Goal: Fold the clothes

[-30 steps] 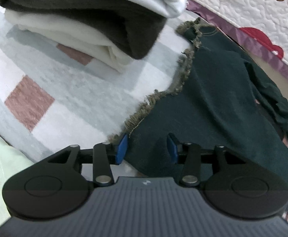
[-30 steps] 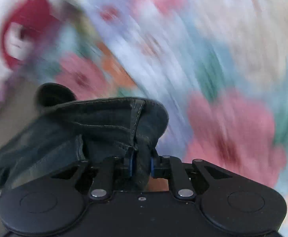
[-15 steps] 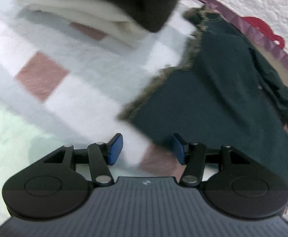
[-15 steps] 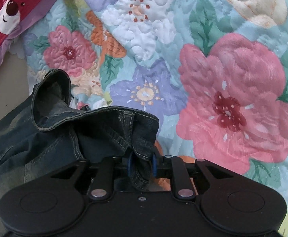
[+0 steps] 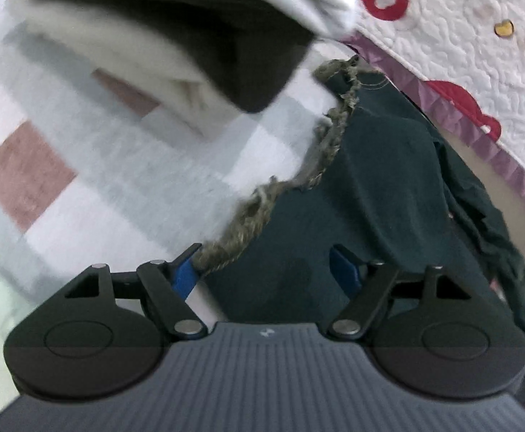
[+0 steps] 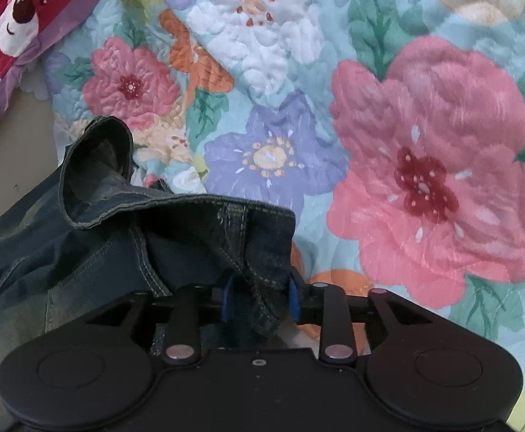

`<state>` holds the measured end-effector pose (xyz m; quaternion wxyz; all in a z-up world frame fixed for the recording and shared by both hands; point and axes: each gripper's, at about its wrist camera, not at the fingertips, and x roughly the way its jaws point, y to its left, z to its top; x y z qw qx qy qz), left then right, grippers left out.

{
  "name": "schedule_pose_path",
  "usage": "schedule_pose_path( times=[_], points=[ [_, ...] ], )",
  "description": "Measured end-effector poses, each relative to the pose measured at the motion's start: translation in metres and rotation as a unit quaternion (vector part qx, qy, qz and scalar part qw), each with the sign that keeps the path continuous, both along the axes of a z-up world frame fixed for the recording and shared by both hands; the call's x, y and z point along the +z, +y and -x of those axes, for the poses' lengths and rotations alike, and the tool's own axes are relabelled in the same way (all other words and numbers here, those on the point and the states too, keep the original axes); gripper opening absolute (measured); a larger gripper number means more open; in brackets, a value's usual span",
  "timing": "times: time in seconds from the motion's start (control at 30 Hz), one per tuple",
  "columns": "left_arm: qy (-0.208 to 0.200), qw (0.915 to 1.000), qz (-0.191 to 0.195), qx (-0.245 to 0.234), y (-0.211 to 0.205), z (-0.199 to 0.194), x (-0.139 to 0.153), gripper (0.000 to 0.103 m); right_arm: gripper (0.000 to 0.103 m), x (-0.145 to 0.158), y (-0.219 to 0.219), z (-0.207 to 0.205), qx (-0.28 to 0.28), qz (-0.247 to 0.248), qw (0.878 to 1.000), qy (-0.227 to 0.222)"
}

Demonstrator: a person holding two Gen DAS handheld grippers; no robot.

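Left wrist view: the stack of folded clothes (image 5: 176, 39) sits at 11 o'clock on the checked blanket (image 5: 93, 180), blurred by motion. The left gripper (image 5: 262, 270) is released, pads wide apart. Its left pad now touches the frayed hem (image 5: 298, 176) of the dark jeans (image 5: 388, 187); half a second ago the pads hung over bare blanket, short of the hem. The jeans extend from 6 o'clock toward 1 o'clock, beside the white quilt (image 5: 478, 36) at 2 o'clock.

Right wrist view: the right gripper (image 6: 260, 302) remains clenched on a seamed fold of the jeans (image 6: 176, 237), though its pads stand farther apart than half a second ago. The denim trails to 9 o'clock. The floral quilt (image 6: 388, 115) fills 12 to 4 o'clock, unchanged in position.
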<state>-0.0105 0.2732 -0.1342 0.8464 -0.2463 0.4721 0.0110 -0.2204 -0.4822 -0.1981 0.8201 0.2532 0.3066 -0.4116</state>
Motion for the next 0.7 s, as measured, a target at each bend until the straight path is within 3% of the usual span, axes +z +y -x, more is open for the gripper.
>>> schedule_pose_path(
  times=[0.07, 0.1, 0.2, 0.27, 0.3, 0.43, 0.5, 0.53, 0.6, 0.7],
  points=[
    [-0.003, 0.9997, -0.019, -0.011, -0.007, -0.004, 0.002, 0.029, 0.045, -0.004, 0.008, -0.009, 0.011, 0.021, 0.999, 0.026],
    [-0.002, 0.9996, -0.022, -0.018, -0.009, -0.006, 0.0, 0.013, 0.05, -0.006, 0.012, -0.014, 0.018, 0.033, 0.999, 0.04],
    [-0.014, 0.9976, -0.065, -0.02, -0.016, -0.007, 0.008, 0.01, 0.055, -0.006, 0.02, -0.022, 0.03, 0.056, 0.997, 0.051],
    [-0.052, 0.9933, -0.098, -0.032, -0.015, -0.002, 0.028, 0.007, 0.033, 0.0, 0.02, -0.018, 0.035, 0.066, 0.997, 0.028],
    [-0.072, 0.9922, -0.098, -0.029, -0.011, 0.002, 0.041, 0.005, 0.01, 0.003, 0.02, -0.017, 0.038, 0.071, 0.997, 0.016],
    [-0.124, 0.9865, -0.106, 0.016, 0.009, 0.032, 0.081, 0.0, 0.01, 0.043, 0.019, 0.013, 0.01, 0.051, 0.993, -0.108],
    [-0.139, 0.9774, -0.154, 0.041, 0.017, 0.047, 0.091, 0.0, 0.01, 0.055, 0.02, 0.026, 0.002, 0.026, 0.987, -0.157],
    [-0.137, 0.9763, -0.159, 0.053, 0.025, 0.052, 0.09, 0.0, 0.01, 0.052, 0.019, 0.028, -0.006, 0.012, 0.987, -0.162],
    [-0.118, 0.9833, -0.117, 0.074, 0.046, 0.058, 0.078, 0.0, 0.01, 0.042, 0.013, 0.031, -0.025, -0.018, 0.987, -0.159],
    [-0.086, 0.9931, -0.046, 0.065, 0.056, 0.061, 0.057, 0.0, 0.011, 0.019, 0.007, 0.024, -0.048, -0.036, 0.99, -0.125]
  ],
)
